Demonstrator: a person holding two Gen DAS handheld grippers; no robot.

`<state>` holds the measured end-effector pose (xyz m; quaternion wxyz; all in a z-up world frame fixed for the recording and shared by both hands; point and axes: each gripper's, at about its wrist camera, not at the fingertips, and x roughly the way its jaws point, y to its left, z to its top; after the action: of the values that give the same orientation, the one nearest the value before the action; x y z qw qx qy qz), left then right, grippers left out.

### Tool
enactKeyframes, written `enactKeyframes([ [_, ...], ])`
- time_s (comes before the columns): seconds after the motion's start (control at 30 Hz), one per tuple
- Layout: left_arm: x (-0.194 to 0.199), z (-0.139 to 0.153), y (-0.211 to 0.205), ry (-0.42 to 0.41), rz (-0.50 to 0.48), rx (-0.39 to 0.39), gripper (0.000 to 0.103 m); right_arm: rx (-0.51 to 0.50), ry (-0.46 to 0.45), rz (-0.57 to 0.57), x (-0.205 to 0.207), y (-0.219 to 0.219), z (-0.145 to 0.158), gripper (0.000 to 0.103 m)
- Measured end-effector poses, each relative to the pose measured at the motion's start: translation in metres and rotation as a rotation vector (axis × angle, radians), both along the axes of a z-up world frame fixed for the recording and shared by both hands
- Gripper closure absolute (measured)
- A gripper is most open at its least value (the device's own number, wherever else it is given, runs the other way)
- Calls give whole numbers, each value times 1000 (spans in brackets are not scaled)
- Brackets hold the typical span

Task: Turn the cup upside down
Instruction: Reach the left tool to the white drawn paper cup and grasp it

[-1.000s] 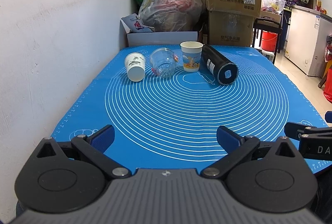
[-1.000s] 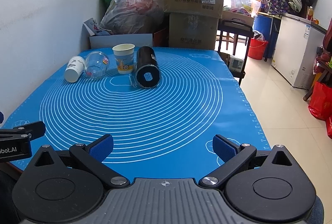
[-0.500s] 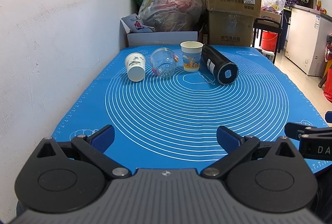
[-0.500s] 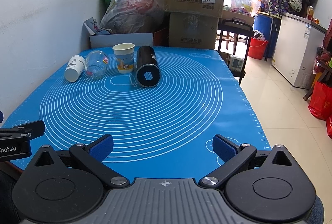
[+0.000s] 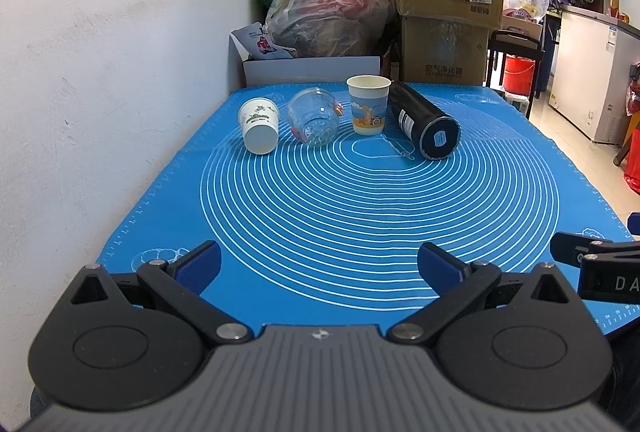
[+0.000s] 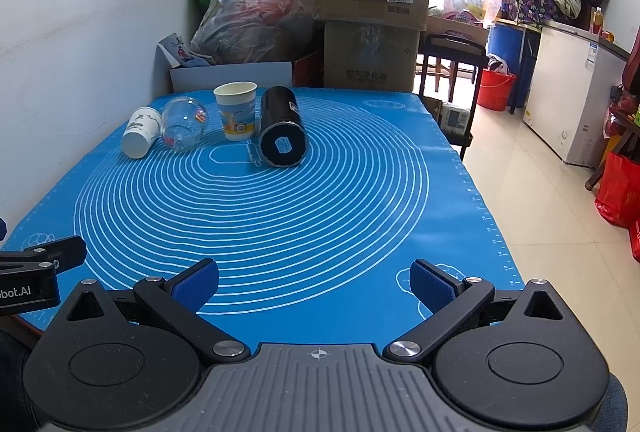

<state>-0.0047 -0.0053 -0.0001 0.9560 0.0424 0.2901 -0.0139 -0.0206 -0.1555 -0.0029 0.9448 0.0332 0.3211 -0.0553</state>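
A row of cups sits at the far end of the blue mat (image 5: 360,211). A white paper cup (image 5: 259,125) lies on its side at the left, also in the right wrist view (image 6: 141,132). A clear plastic cup (image 5: 314,115) (image 6: 184,125) lies on its side beside it. A printed paper cup (image 5: 368,105) (image 6: 236,111) stands upright, mouth up. A black tumbler (image 5: 424,119) (image 6: 281,132) lies on its side, base toward me. My left gripper (image 5: 319,266) and right gripper (image 6: 315,284) are open and empty over the mat's near edge, far from the cups.
A white wall (image 5: 100,51) runs along the left of the table. Cardboard boxes (image 5: 448,3) and bags (image 5: 328,19) are stacked behind the far edge. The table's right edge drops to a tiled floor (image 6: 560,199) with a white freezer (image 6: 572,95) and red bucket (image 6: 496,87).
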Motion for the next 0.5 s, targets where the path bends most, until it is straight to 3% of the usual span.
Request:
enactKeyframes([
  [0.3,26,-4,6,14,14,-8,0,1,5,-11,11,-2,-5,0],
  [0.5,72,-3,13,7,32,16,0,12,22,-24,27,-8,-15,0],
])
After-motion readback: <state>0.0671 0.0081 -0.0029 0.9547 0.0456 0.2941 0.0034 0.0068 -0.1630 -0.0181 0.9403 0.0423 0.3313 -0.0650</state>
